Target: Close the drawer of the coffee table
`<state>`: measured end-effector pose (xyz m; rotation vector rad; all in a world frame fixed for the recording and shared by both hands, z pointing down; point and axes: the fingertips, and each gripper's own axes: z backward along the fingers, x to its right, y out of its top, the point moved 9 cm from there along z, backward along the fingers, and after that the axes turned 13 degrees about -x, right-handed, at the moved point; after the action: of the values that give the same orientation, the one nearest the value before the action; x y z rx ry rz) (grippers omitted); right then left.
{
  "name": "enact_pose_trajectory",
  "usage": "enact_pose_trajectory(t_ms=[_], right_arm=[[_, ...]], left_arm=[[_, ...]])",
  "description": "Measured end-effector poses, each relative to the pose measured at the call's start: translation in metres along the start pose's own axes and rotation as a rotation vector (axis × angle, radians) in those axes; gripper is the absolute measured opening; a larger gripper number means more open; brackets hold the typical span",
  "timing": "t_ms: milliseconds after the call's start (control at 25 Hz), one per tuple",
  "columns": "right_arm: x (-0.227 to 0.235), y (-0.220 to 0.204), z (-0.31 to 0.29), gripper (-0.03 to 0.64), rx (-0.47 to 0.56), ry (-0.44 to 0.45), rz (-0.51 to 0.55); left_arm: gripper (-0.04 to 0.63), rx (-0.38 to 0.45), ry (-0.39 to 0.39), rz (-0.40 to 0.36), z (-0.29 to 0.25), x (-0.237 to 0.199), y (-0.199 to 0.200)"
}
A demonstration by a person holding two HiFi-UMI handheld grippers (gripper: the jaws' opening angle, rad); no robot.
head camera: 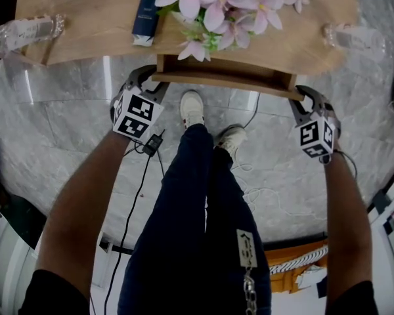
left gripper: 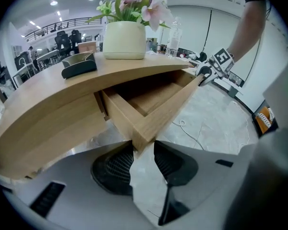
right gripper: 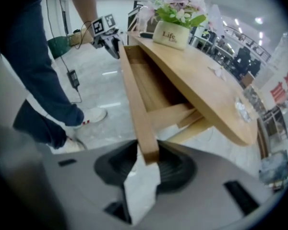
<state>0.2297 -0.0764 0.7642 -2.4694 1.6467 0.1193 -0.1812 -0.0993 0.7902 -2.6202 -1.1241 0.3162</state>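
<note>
Wood, pale and unpainted, makes up the coffee table (head camera: 85, 18) and its drawer (head camera: 236, 84). The drawer stands open, projecting from the table's near edge toward you.

Hidden or unclear:
- In the head view, the flowers (head camera: 223, 5) and the overhanging top cover most of the drawer's inside. Only the two gripper views show its floor and sides.
- The table's far edge is cut off at the top of the head view.
- From above, your jaw tips are masked by the marker cubes and the gripper bodies.
- The clear bottle (head camera: 26, 31) at the table's left end and the clear bottle at its right end (head camera: 354, 38) are blurred.
- The print on the dark blue box (head camera: 146, 12) beside the flowers cannot be read.

Grippers:
- Your left gripper (left gripper: 143, 150) sits at the left corner of the drawer front. Its pad tips are closed on that corner, with the wood between them.
- Your right gripper (right gripper: 148, 157) is clamped on the right end of the same board, which fills the gap between the pads.

Edges and room:
- The drawer sides run straight back under the top.
- The white pot (left gripper: 125, 40) stands on the top above the drawer, back from the near edge.
- Your shoes (head camera: 192, 107) stand on the marble floor (head camera: 72, 117) just in front of the drawer front, between the two grippers.
- A black cable (head camera: 144, 176) trails across the floor beside your left shoe.
</note>
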Motion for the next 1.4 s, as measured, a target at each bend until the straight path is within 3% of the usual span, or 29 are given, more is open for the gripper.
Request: enact_pose_trajectory(t_ms=[720,1400], right_arm=[[-0.049,-0.017,0.004,0.133,0.011,0.026,-0.017],[-0.051,-0.018,0.001,0.135,0.007,0.026,-0.035]], left_arm=[[0.156,-0.049,0.006,0.02,0.007,0.036,-0.036],[0.156,-0.056,0.007,-0.001,0.004,0.036,-0.036]])
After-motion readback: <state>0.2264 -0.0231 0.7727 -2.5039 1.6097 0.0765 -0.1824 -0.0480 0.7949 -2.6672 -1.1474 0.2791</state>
